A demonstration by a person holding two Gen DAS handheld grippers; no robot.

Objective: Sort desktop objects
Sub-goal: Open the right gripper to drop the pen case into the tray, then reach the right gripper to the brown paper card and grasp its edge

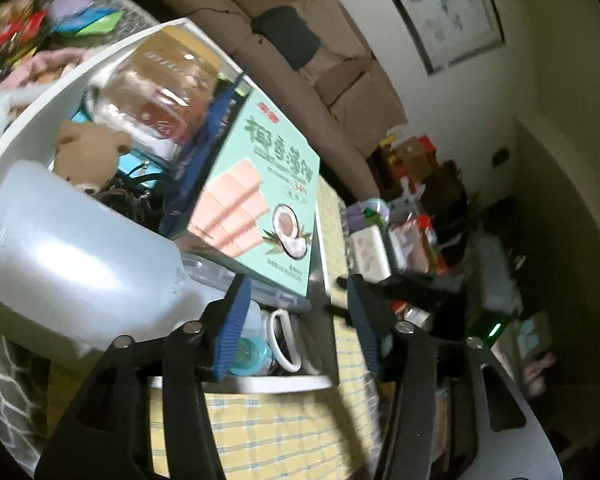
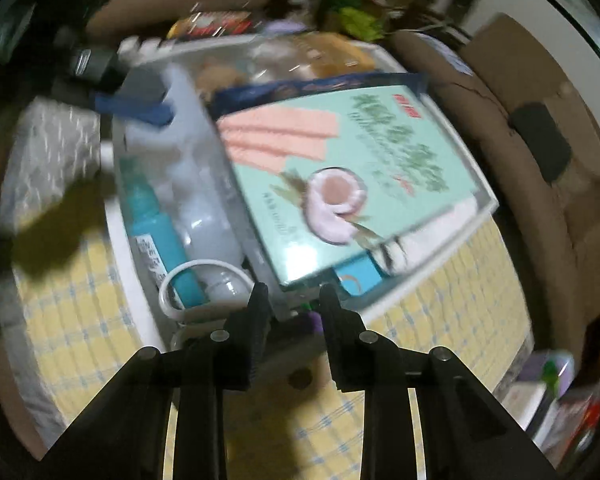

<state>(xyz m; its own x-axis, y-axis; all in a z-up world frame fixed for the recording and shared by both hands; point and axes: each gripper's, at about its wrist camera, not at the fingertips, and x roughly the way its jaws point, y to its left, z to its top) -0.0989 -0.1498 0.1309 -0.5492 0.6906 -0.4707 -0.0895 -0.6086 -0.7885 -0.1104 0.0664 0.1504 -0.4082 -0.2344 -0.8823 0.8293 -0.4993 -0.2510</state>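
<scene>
Left hand-held gripper [image 1: 296, 312]: blue-padded jaws stand apart with nothing between them, poised over the near corner of the white bin.
Right hand-held gripper [image 2: 294, 300]: black jaws set narrow, a gap showing between them; whether they pinch anything I cannot tell, the picture being blurred. They hang at the bin's near edge.
White plastic storage bin [image 1: 28, 120]: sits on a yellow checked cloth [image 1: 268, 432] and is crammed full.
Mint-green biscuit box with pink wafers and a coconut printed on it [image 1: 256, 192]: lies tilted on top of the bin's contents.
Large translucent white plastic jug [image 1: 60, 248]: lies on its side along the bin's edge, beside the box.
Small brown teddy bear [image 1: 88, 152]: tucked in the bin behind the jug.
Teal tube-shaped bottle [image 2: 156, 232]: lies in the bin beside the jug.
White loop handle [image 2: 204, 280]: at the bin's near end, just beside the right jaws.
Brown sofa [image 1: 300, 40]: behind the bin.
</scene>
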